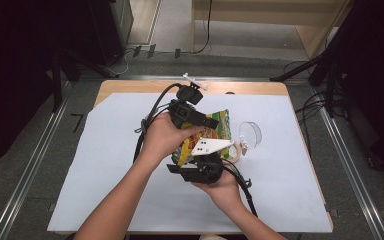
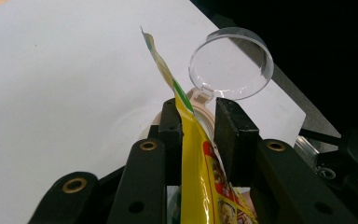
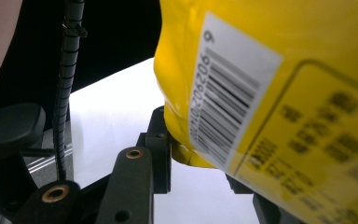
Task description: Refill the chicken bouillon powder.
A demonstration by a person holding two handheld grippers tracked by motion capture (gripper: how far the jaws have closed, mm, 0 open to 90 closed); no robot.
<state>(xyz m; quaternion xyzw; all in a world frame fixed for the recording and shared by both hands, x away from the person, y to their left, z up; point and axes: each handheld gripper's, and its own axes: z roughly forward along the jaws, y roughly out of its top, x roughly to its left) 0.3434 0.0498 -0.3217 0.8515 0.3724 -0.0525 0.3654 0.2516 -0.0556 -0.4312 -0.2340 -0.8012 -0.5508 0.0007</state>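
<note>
Gripping the yellow bag (image 1: 215, 131) at opposite ends, left tongs (image 1: 206, 121) and right tongs (image 1: 205, 161) tilt it above the open-lidded jar (image 2: 205, 109).

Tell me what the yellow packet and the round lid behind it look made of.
Yellow packet: likely thin plastic film, glossy; it shines, creases and ends in a flat sealed edge. Round lid: clear hard plastic, it seems; the white table cover shows through it.

Both grippers are black: the left gripper (image 1: 211, 121) trails a smooth black cable, the right gripper (image 1: 203, 161) carries a white three-cornered plate — two small holes in it. Brass-ringed screws stud the jaw arms; forearms are bare, unsleeved.
</note>
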